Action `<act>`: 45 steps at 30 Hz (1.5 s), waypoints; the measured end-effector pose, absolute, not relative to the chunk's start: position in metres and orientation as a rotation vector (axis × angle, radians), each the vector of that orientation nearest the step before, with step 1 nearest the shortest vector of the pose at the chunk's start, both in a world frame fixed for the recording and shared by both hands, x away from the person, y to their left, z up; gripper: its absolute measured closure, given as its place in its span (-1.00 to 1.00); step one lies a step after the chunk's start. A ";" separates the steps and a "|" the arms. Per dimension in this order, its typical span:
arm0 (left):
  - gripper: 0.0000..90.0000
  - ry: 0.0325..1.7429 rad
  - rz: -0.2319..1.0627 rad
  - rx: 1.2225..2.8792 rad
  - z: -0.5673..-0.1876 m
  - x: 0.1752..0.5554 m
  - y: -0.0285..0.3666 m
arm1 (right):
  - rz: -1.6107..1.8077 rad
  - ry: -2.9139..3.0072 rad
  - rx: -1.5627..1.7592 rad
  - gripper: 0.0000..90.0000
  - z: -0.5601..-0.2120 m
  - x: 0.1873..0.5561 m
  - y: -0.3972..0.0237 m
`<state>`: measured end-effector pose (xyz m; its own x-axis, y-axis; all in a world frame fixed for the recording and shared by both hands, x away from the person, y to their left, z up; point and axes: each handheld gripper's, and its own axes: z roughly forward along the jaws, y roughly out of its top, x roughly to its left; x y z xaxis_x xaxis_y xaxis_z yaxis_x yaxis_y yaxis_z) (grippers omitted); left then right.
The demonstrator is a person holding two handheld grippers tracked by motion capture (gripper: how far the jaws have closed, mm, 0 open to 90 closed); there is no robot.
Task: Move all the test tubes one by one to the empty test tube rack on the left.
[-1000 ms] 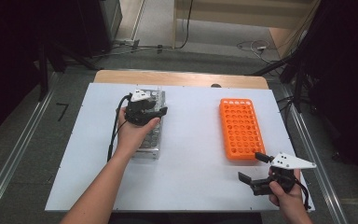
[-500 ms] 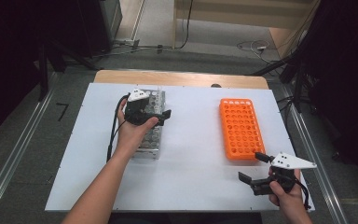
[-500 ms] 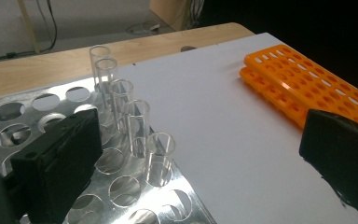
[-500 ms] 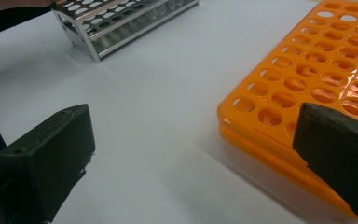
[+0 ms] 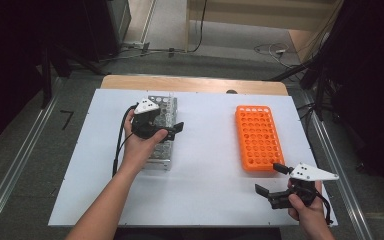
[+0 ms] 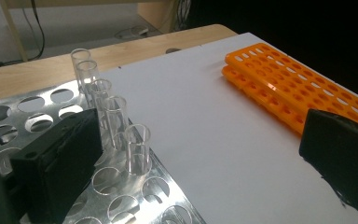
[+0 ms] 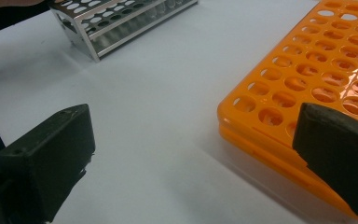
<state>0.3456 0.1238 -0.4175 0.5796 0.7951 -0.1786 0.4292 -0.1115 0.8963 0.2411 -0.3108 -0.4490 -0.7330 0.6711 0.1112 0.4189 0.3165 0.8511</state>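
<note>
Left gripper hovering over the metal rack, right gripper waiting by the orange rack

The left gripper (image 5: 167, 131) is hanging over the metal rack (image 5: 161, 159), its jaws having just spread wide beside the row of clear tubes (image 6: 116, 122), gripping nothing. Right of that rack the orange rack (image 5: 256, 136) is lying flat, and beyond its near corner the right gripper (image 5: 270, 179) is holding its jaws spread, empty.

This looks like a lab set up for recording. A white desk (image 5: 205, 195) carries a metal test-tube rack (image 5: 161, 131) with clear glass tubes (image 6: 137, 148) and an orange plastic tube rack (image 5: 258, 137). Black curtains, aluminium rails and floor cables surround it.
</note>
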 end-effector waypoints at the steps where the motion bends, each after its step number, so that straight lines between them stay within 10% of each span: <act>1: -1.00 1.014 0.430 1.738 -0.417 0.343 0.125 | 1.378 2.321 0.989 -1.00 -0.449 0.241 -0.311; 45: -1.00 0.946 0.475 1.684 -0.434 0.220 0.194 | 1.345 2.326 0.989 -1.00 -0.452 0.241 -0.306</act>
